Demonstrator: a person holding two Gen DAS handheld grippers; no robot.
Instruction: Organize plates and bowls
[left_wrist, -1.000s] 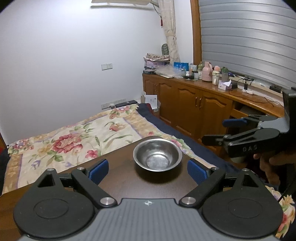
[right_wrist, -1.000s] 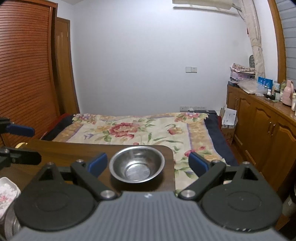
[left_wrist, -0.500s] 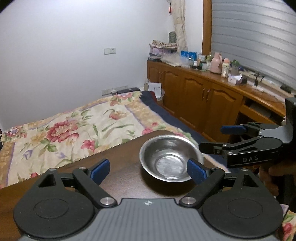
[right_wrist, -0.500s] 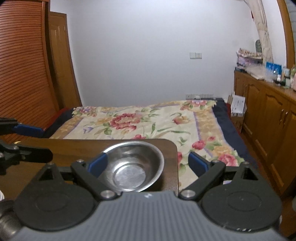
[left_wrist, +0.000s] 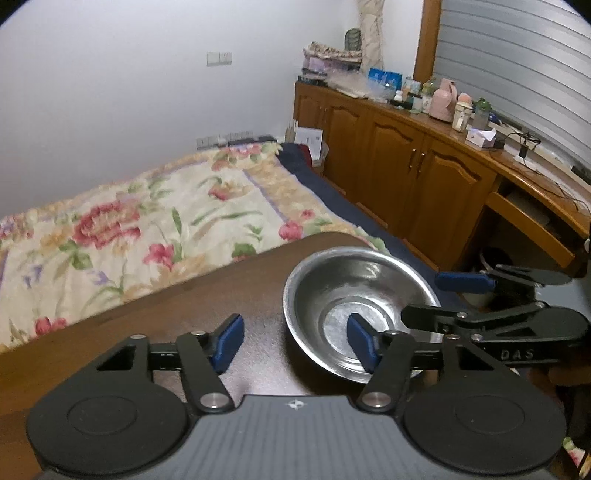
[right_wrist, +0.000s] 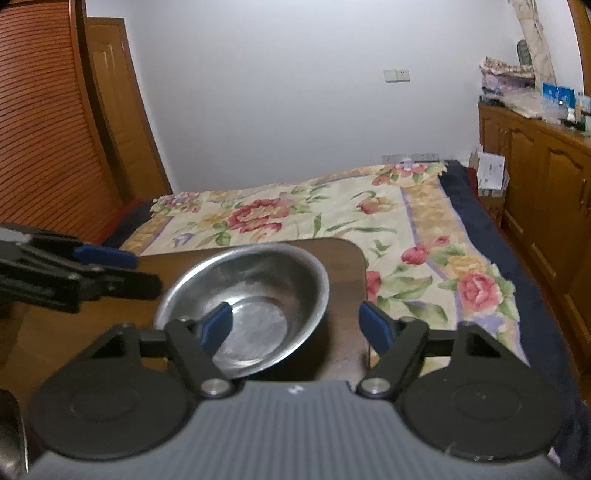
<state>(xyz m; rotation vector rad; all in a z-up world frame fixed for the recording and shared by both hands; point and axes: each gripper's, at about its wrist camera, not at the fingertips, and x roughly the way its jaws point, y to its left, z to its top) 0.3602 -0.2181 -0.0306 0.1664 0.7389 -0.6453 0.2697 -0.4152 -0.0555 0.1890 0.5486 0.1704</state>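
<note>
A steel bowl (left_wrist: 354, 295) (right_wrist: 258, 291) stands upright near the rounded corner of the dark wooden table (left_wrist: 177, 317) (right_wrist: 349, 269). My left gripper (left_wrist: 295, 343) (right_wrist: 136, 271) straddles the bowl's left rim, one blue pad inside the bowl and the other outside over the table. Its jaws are closing and the pads do not press on the rim. My right gripper (right_wrist: 295, 325) (left_wrist: 439, 299) straddles the opposite rim the same way, its jaws also closing with a gap on both sides of the wall.
The table's corner and edge run close behind the bowl, with a bed under a floral cover (left_wrist: 147, 221) beyond. Wooden cabinets (left_wrist: 424, 177) with bottles line the right wall. Something of grey metal (right_wrist: 9, 435) shows at the right wrist view's lower left.
Both grippers came down and forward onto the bowl from either side. Their jaws narrowed from wide apart, and each now has one pad inside the bowl.
</note>
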